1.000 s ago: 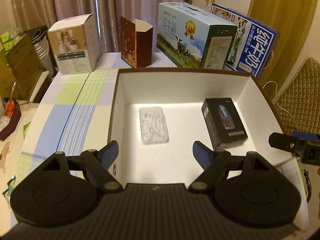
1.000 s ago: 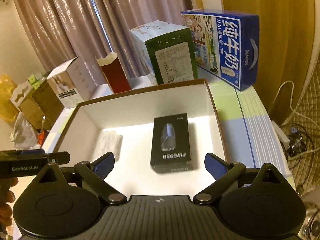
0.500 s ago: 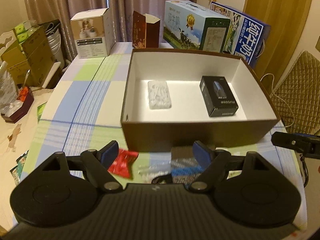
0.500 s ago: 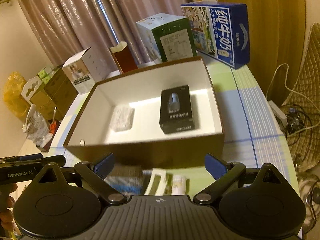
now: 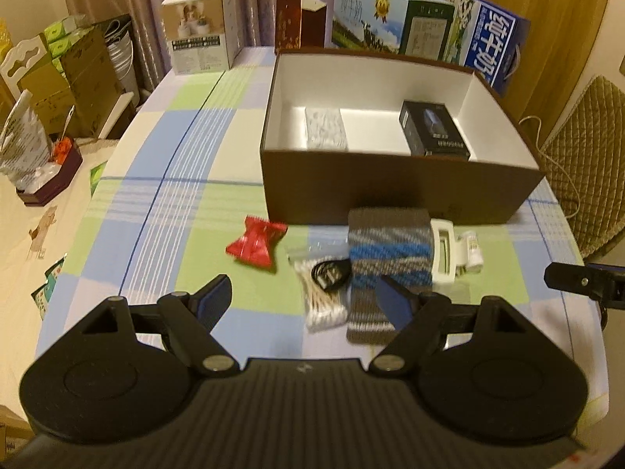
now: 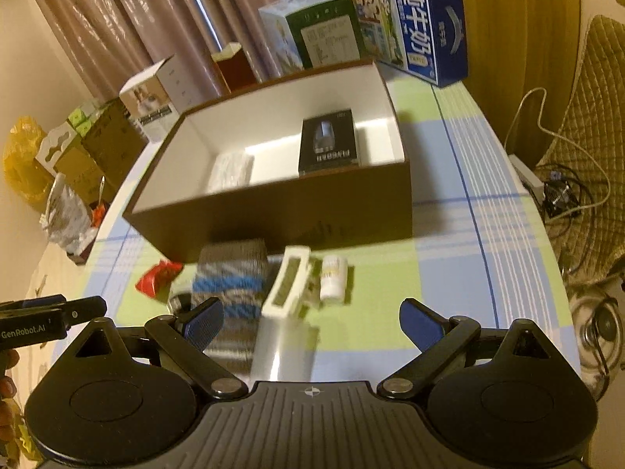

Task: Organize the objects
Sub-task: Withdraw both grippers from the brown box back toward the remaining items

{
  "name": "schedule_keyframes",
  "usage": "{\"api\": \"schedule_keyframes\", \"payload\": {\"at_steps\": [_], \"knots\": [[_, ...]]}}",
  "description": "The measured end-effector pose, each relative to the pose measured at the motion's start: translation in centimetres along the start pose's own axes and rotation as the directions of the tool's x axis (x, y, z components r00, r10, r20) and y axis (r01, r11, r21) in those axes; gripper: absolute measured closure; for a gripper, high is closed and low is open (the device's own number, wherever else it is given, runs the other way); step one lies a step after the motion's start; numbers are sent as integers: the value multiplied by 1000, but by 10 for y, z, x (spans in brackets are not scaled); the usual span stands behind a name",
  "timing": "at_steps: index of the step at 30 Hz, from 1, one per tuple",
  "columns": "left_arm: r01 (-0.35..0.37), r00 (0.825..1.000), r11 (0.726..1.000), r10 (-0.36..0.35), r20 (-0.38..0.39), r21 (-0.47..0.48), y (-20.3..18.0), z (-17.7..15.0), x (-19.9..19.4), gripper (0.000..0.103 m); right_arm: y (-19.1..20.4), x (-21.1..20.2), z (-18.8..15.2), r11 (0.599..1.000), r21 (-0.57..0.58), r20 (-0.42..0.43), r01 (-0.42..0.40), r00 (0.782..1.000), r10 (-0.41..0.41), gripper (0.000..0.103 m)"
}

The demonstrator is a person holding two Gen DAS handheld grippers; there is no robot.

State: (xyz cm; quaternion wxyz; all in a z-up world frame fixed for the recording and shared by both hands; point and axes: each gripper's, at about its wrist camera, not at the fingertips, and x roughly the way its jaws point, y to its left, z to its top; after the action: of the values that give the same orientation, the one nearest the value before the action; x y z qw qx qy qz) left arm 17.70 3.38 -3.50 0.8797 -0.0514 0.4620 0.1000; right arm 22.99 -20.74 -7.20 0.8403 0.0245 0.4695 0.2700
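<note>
Left hand-held gripper (image 5: 302,299) spread wide and empty above the checked counter (image 5: 156,179), blue pads clear of everything below. Right hand-held gripper (image 6: 312,318) likewise wide apart, nothing between its pads, poised over the same counter.

In the left wrist view, just beyond the left pads: a bag of cotton swabs (image 5: 324,301) at 12 o'clock, with a coiled black cable (image 5: 330,271) lying on its far end. Touching the swabs at 3 o'clock, a folded striped cloth (image 5: 384,254), grey with blue bands, its near end hidden behind the right-hand pad. At 11 o'clock, apart from the rest, a red wrapper (image 5: 256,244) twisted like a bow. Against the cloth's right edge, a white clip (image 5: 443,254), and just beside that a small white bottle (image 5: 472,252) lying on its side.

Farther out at 12 o'clock, behind this row, an open brown box (image 5: 390,189) with white lining, the cloth's far end close to its front wall. Inside, on the floor of the box: a clear plastic packet (image 5: 326,129) toward 11 o'clock, a black carton (image 5: 433,129) toward 1 o'clock, well apart from each other.

At the counter's far edge, milk cartons (image 5: 394,25) and smaller cardboard boxes (image 5: 201,35) lined up before curtains.
</note>
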Motion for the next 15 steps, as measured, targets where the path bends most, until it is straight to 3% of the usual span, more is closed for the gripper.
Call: {"api": "schedule_keyframes", "payload": {"at_steps": [15], "knots": [[3,998,1000,-1,-65,17,0,-23,12,22,11,18,-28,998,-49,-82,25,996,-29,10]]}}
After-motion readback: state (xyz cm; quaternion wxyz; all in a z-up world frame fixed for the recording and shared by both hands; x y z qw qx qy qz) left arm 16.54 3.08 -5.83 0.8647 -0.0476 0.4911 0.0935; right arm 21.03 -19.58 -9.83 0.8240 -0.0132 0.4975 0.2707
